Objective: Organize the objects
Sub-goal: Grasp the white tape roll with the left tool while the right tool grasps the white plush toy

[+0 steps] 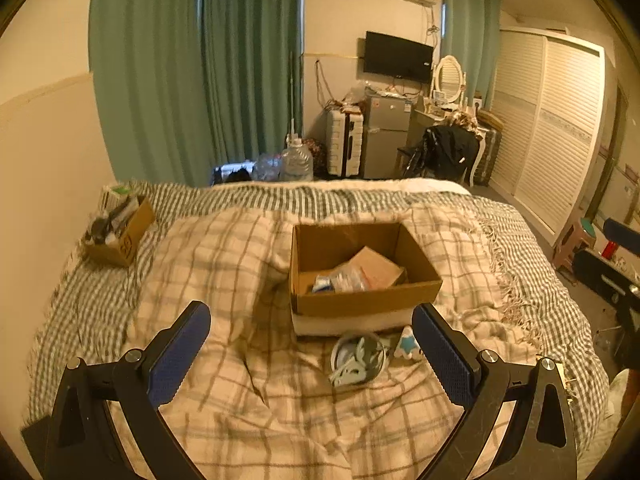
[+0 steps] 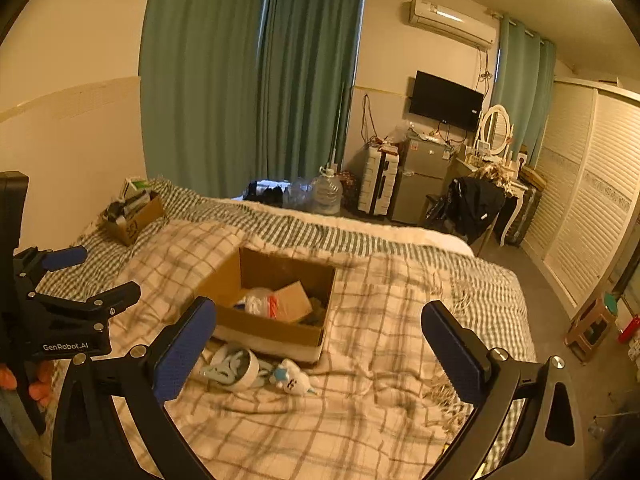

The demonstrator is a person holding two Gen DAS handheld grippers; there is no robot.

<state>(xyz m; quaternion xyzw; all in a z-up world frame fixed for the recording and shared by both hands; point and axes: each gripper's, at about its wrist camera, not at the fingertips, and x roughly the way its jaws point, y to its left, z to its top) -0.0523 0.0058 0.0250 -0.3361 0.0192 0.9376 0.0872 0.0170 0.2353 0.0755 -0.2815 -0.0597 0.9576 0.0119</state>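
An open cardboard box [image 1: 362, 302] sits mid-bed on the plaid blanket, holding a plastic bag and a pinkish packet; it also shows in the right wrist view [image 2: 276, 332]. In front of it lie a white cup with pale blue pieces [image 1: 358, 358] [image 2: 234, 368] and a small white-and-blue plush toy [image 1: 408, 344] [image 2: 292, 378]. My left gripper [image 1: 311, 312] is open and empty, hovering just short of the cup. My right gripper [image 2: 318, 316] is open and empty, above the blanket to the right of the box. The left gripper also shows at the left edge of the right wrist view [image 2: 80, 276].
A second cardboard box [image 1: 120, 236] full of items sits at the bed's far left by the wall. Beyond the bed are green curtains, water jugs [image 1: 296, 162], a suitcase, a small fridge, a dressing table and a white wardrobe [image 1: 552, 128]. A stool [image 2: 592, 324] stands right.
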